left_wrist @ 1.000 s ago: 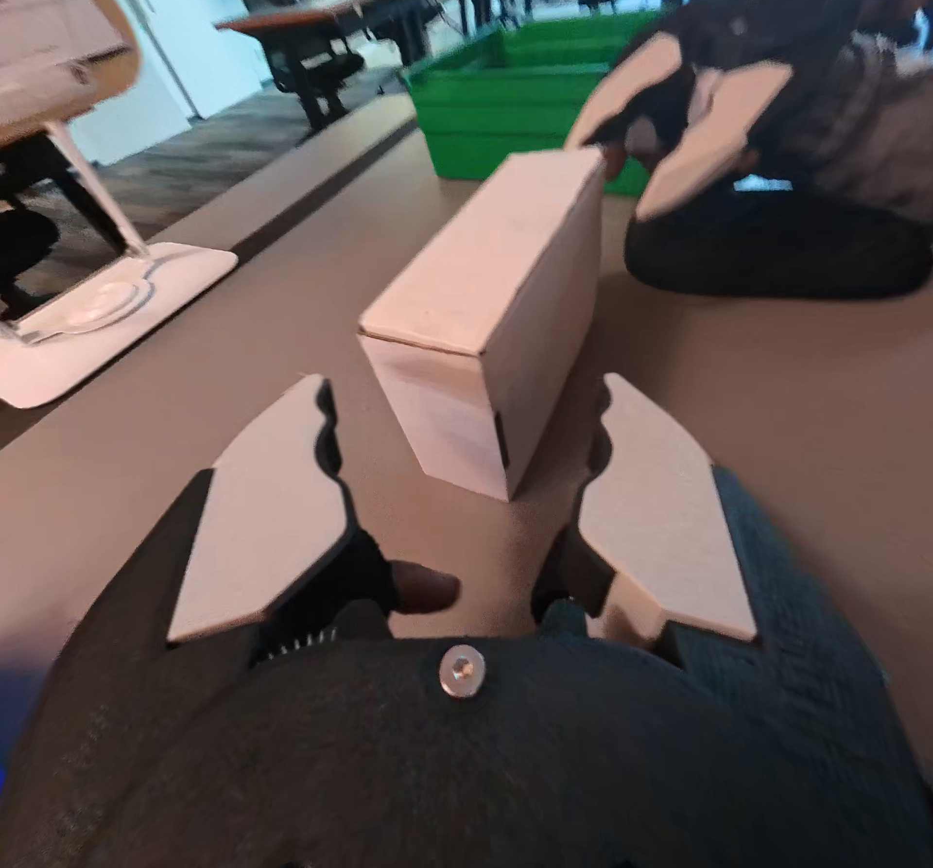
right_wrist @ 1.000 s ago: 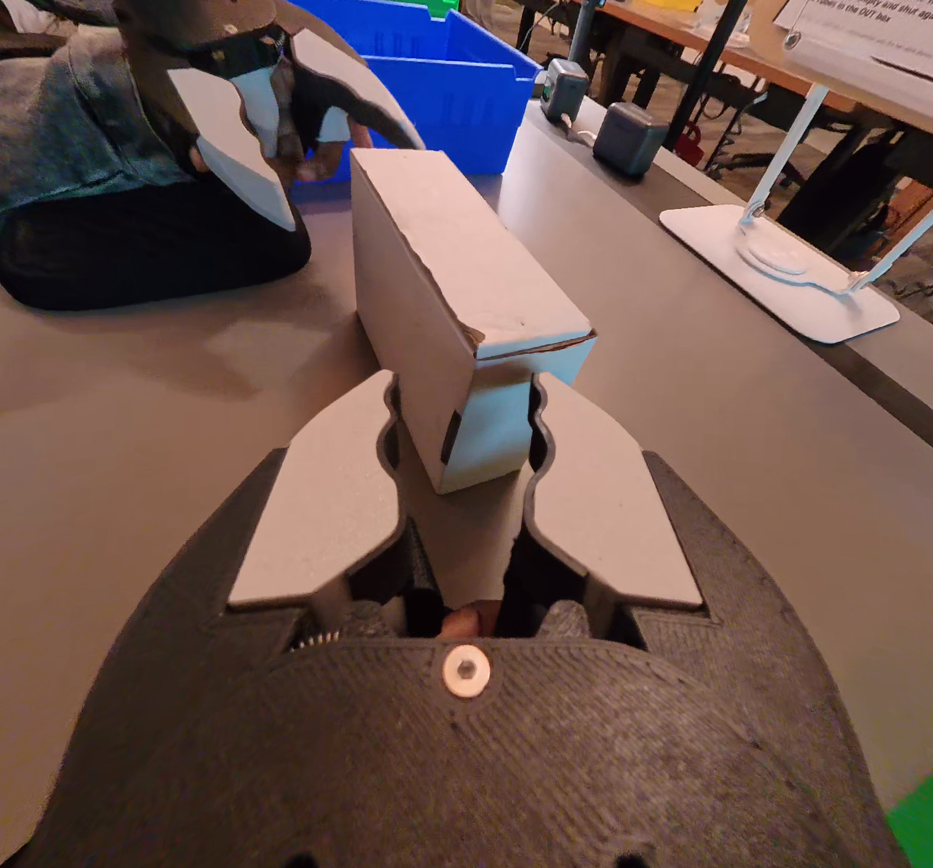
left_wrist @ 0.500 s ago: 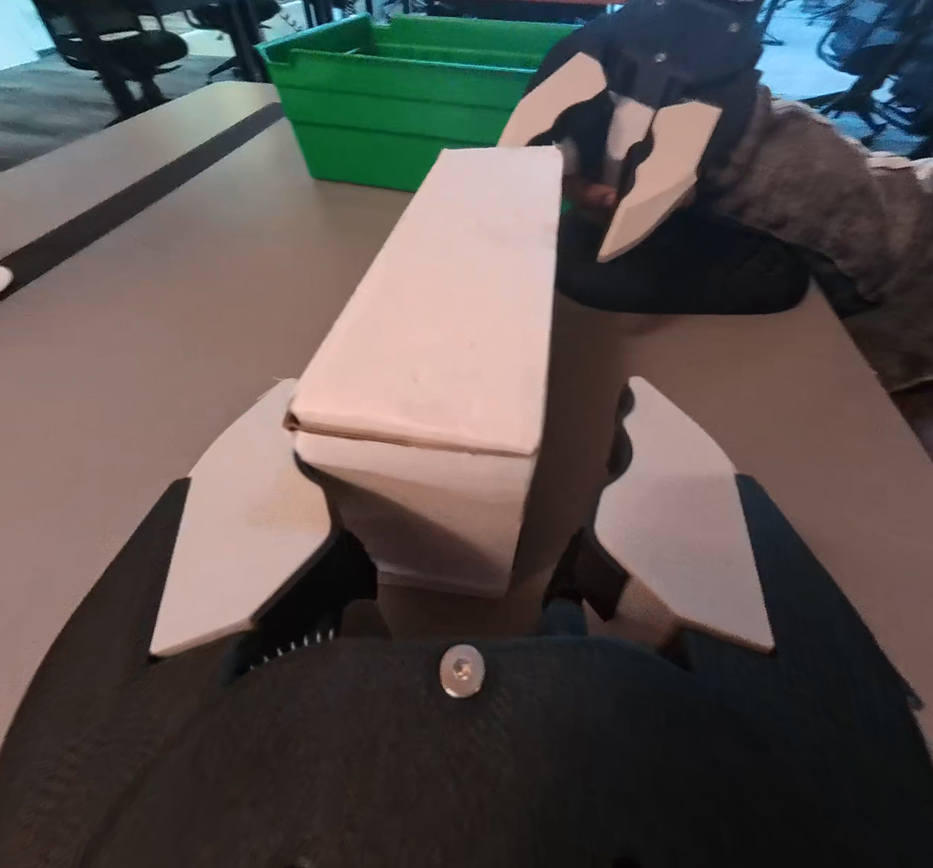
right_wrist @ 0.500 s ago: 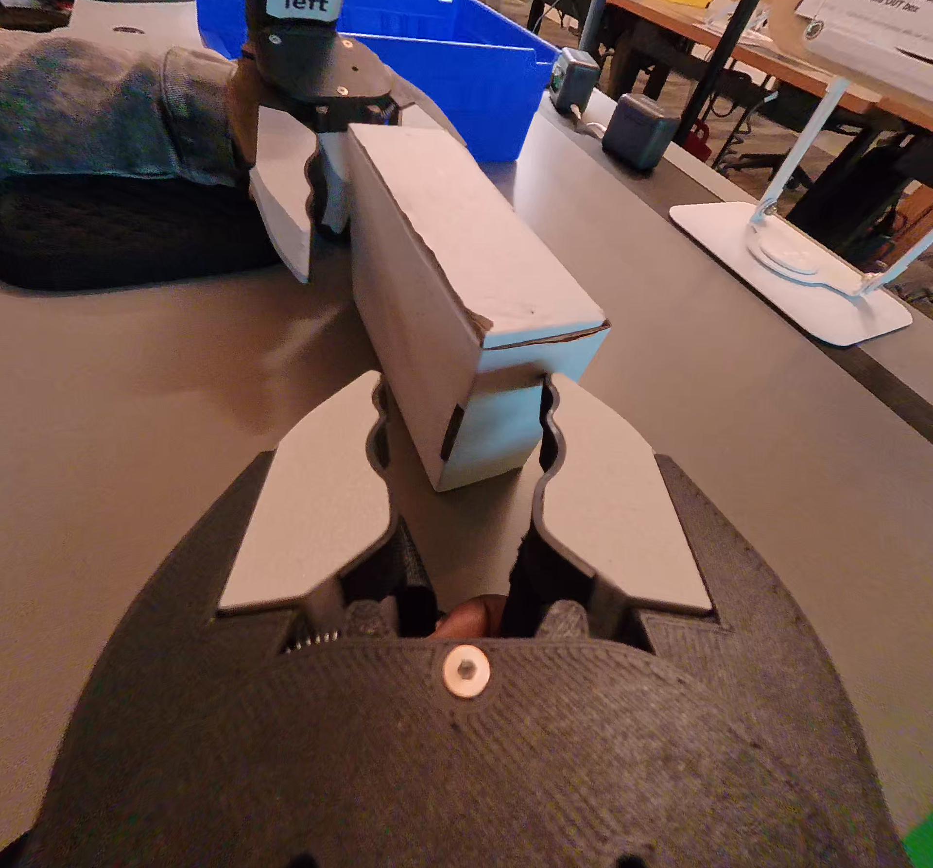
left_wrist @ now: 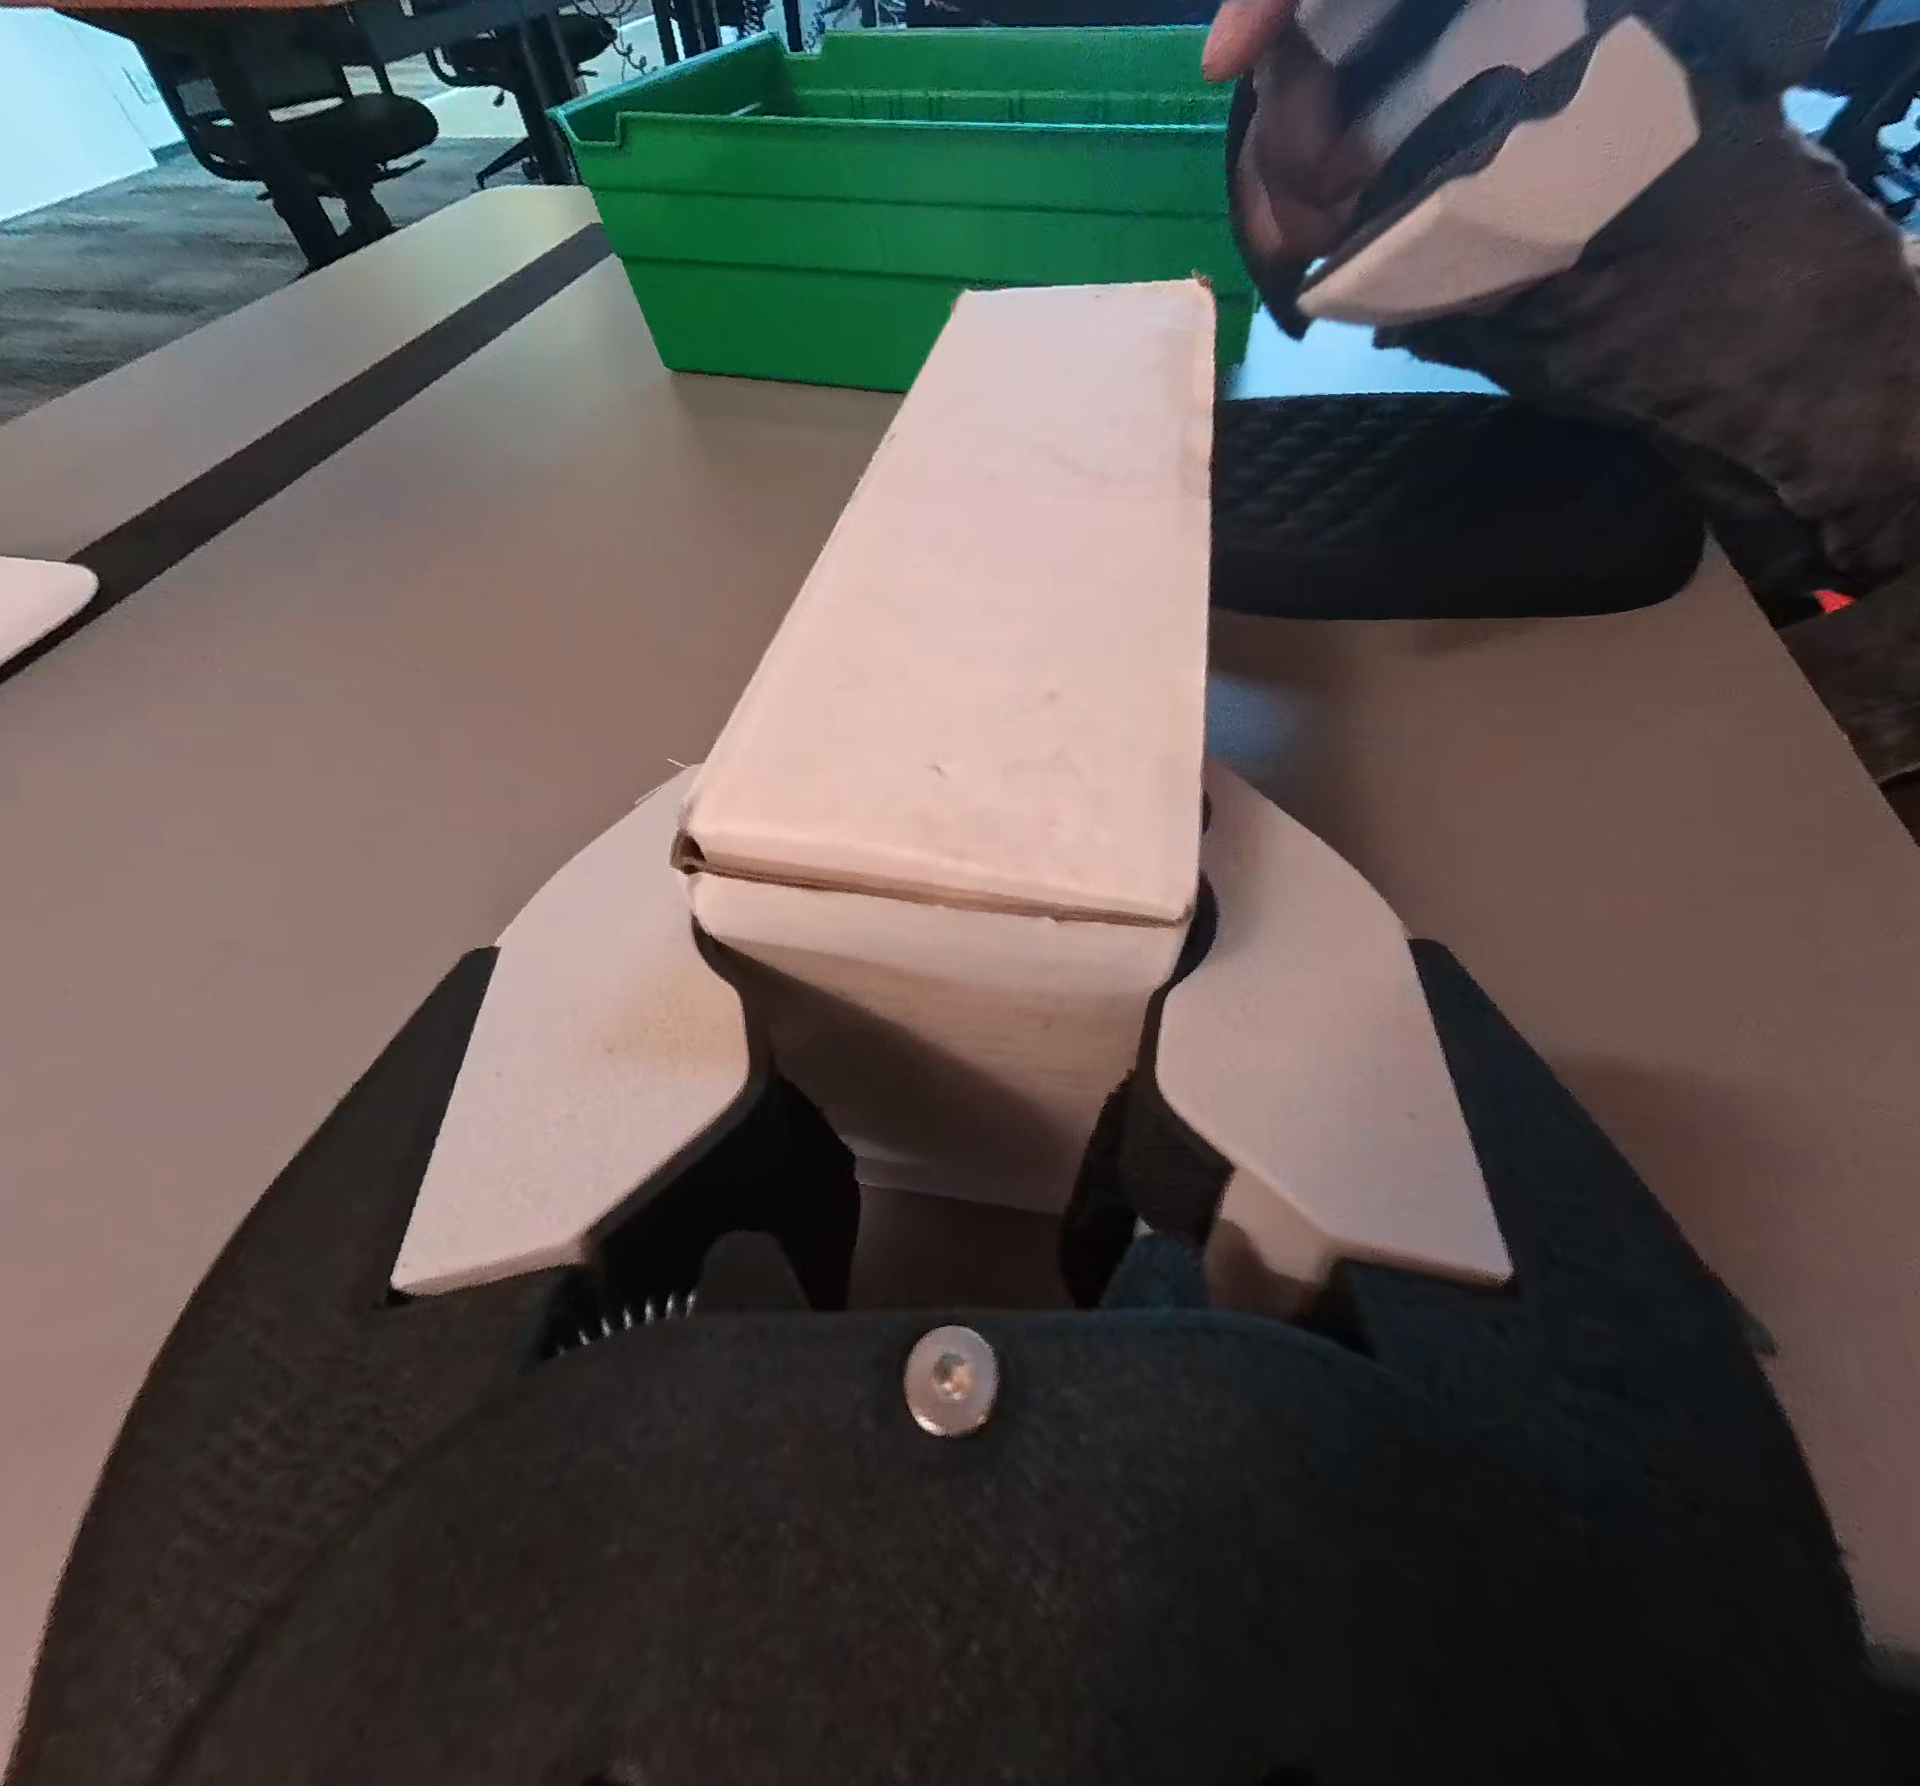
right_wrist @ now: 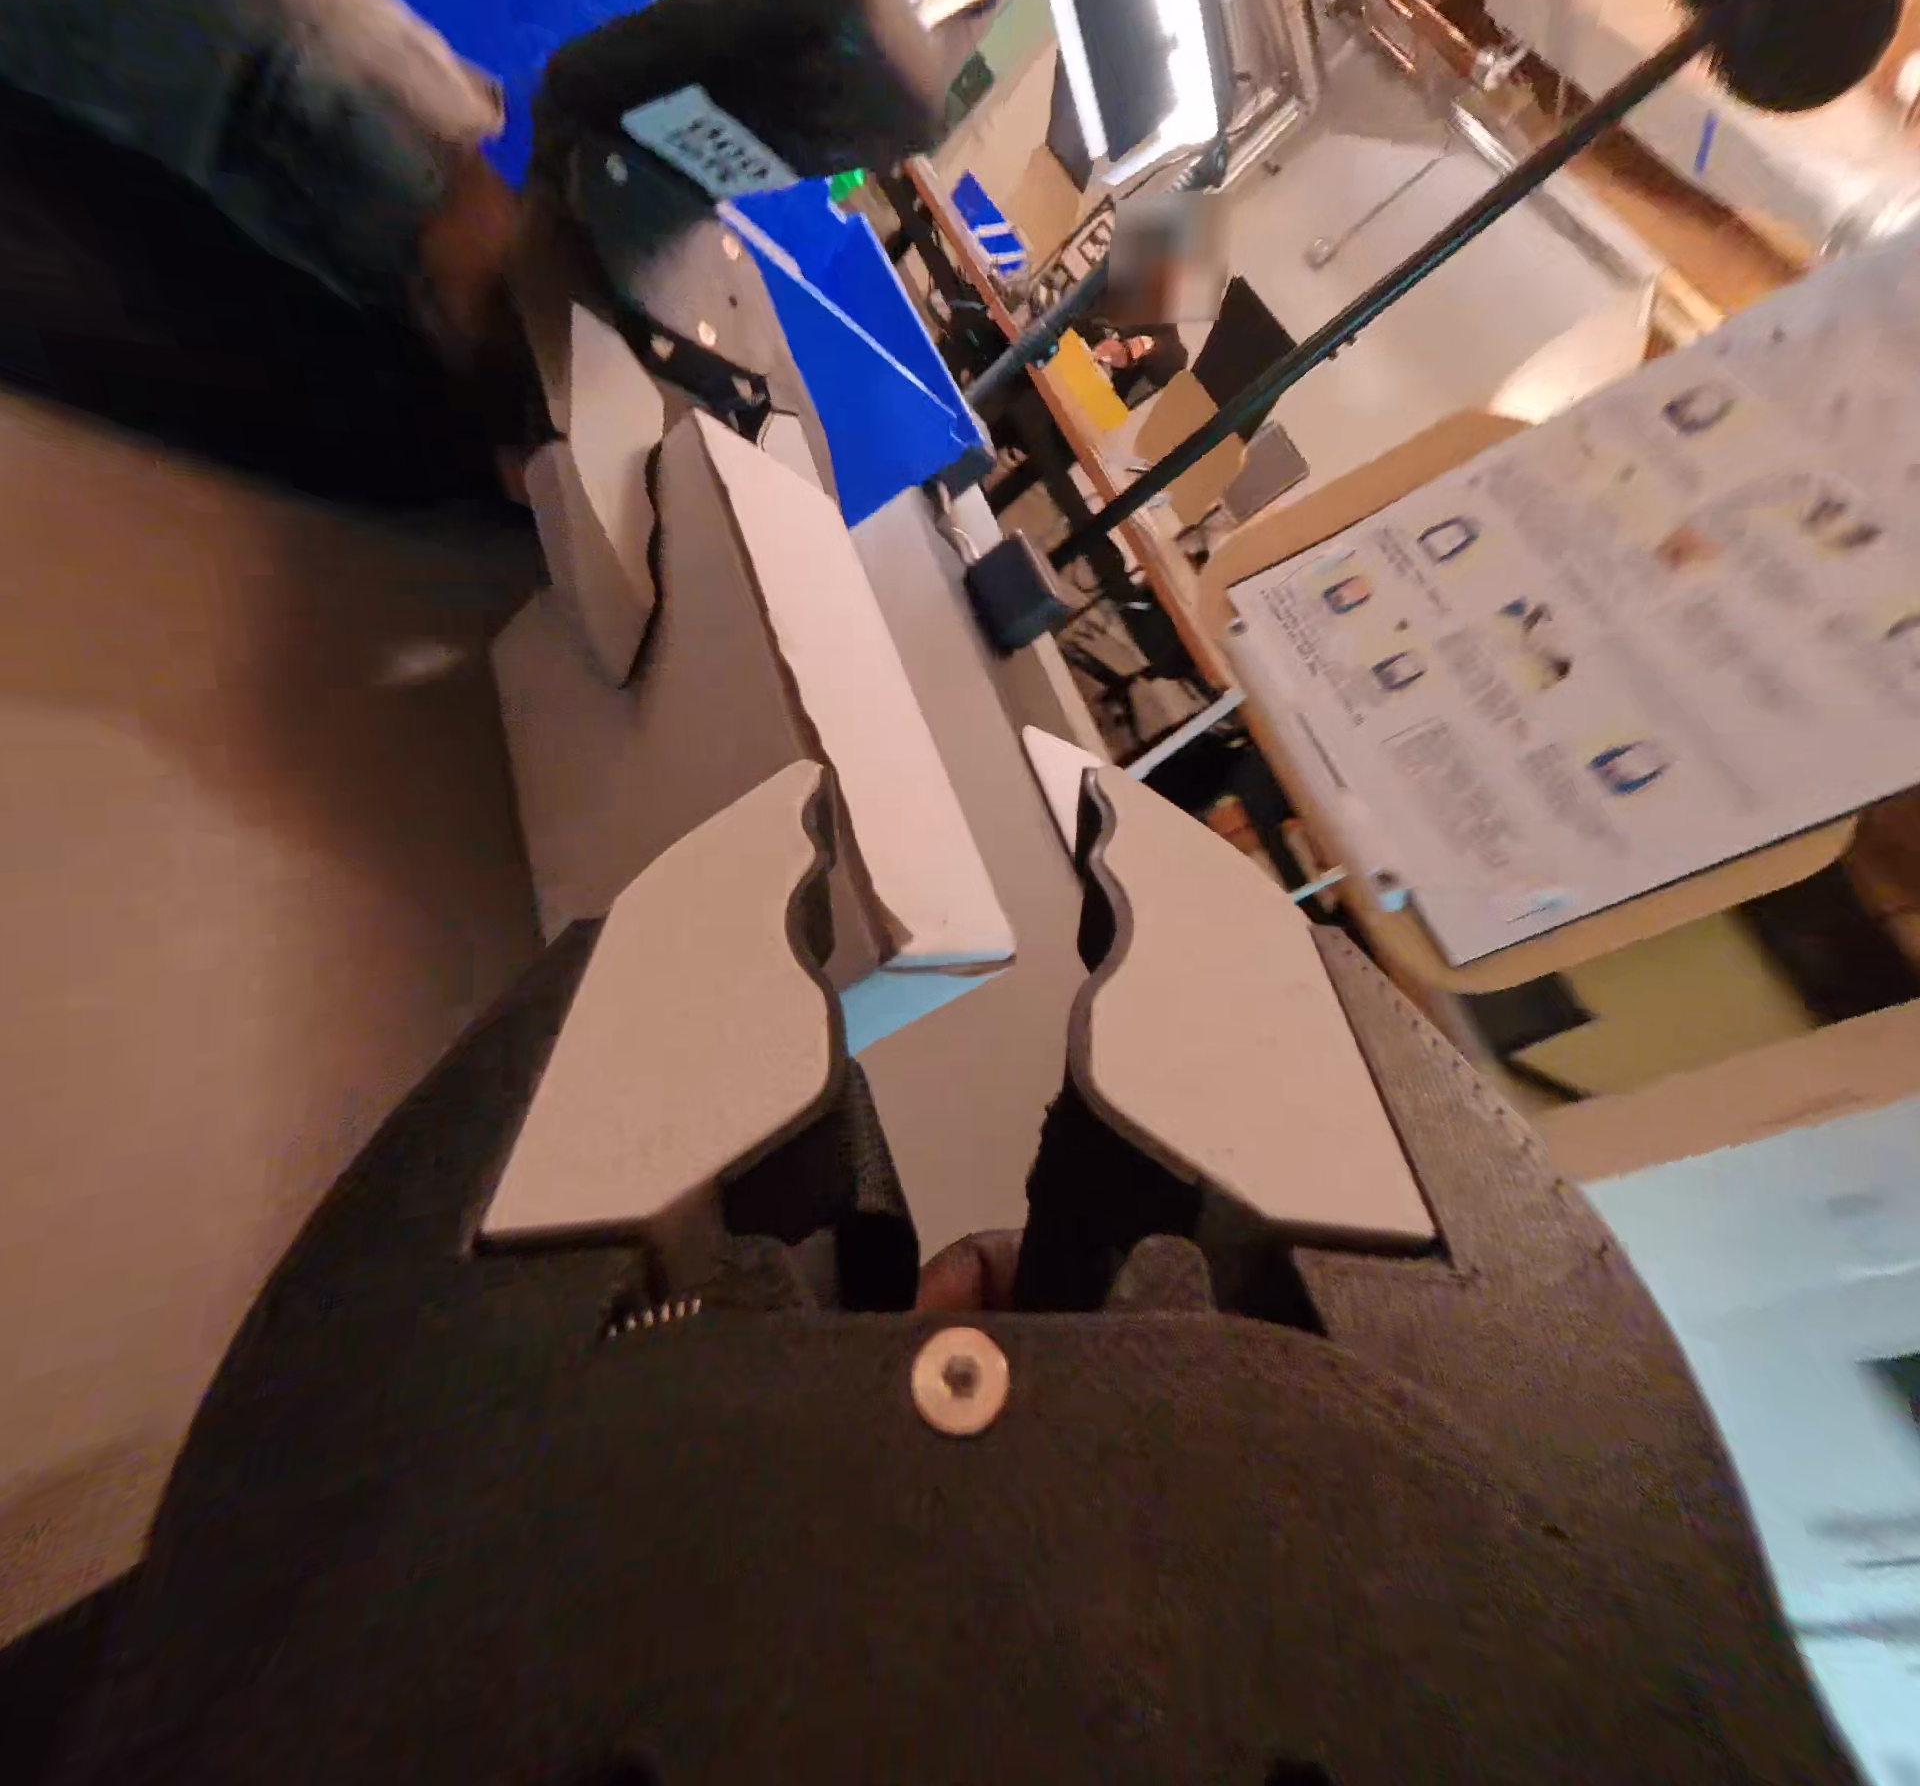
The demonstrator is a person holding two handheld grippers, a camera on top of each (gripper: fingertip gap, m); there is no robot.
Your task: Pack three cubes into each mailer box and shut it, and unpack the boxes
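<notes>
The long, closed white cardboard mailer box (left_wrist: pixel 997 614) is lying on the grey bench (left_wrist: pixel 364 697). The left gripper (left_wrist: pixel 940 926) is clamping its near end. The right gripper (right_wrist: pixel 951 853) is hovering partly open, empty, at the far end. Whether cubes are inside is hidden; opening or binning seemingly remains.

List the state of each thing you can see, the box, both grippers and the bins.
Mailer box: shut, lying on the table.
Left gripper: shut on the mailer box's near end.
Right gripper: open, tilted, holding nothing.
Green bin: upright, contents hidden.
Blue bin: contents hidden.
</notes>
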